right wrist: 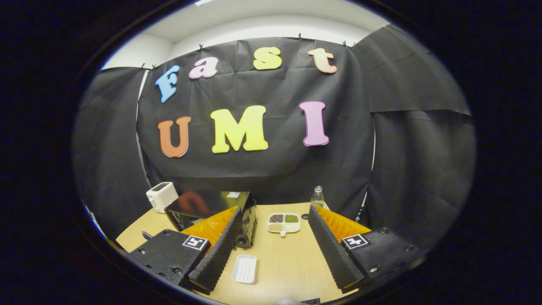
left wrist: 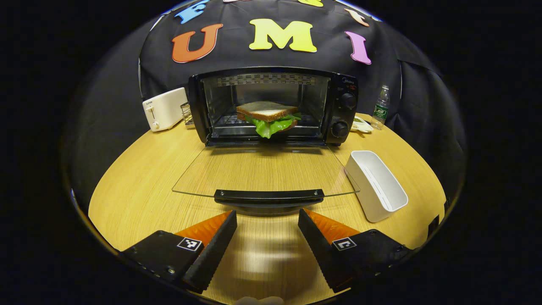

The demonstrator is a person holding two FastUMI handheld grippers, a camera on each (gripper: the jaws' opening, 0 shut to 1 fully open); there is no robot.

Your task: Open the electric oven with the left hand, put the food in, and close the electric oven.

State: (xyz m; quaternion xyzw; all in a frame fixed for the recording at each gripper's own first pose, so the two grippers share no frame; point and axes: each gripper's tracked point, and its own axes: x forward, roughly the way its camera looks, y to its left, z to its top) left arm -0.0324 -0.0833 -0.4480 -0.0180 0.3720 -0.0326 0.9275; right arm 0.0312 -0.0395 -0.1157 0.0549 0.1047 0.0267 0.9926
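The black electric oven (left wrist: 271, 106) stands at the back of the wooden table, its glass door (left wrist: 262, 171) folded down flat toward me. A sandwich (left wrist: 269, 116) with green lettuce lies on the rack inside. My left gripper (left wrist: 266, 220) is open, its fingers just short of the door's black handle (left wrist: 269, 195) and touching nothing. In the right gripper view, my right gripper (right wrist: 275, 241) is open and empty, held high above the table, with the oven (right wrist: 211, 212) down to its left.
A white toaster (left wrist: 164, 109) stands left of the oven. An empty white tray (left wrist: 377, 184) lies right of the door, also seen as the white tray (right wrist: 245, 268). A water bottle (left wrist: 381, 107) and a divided dish of beans (right wrist: 284, 222) sit at the back right.
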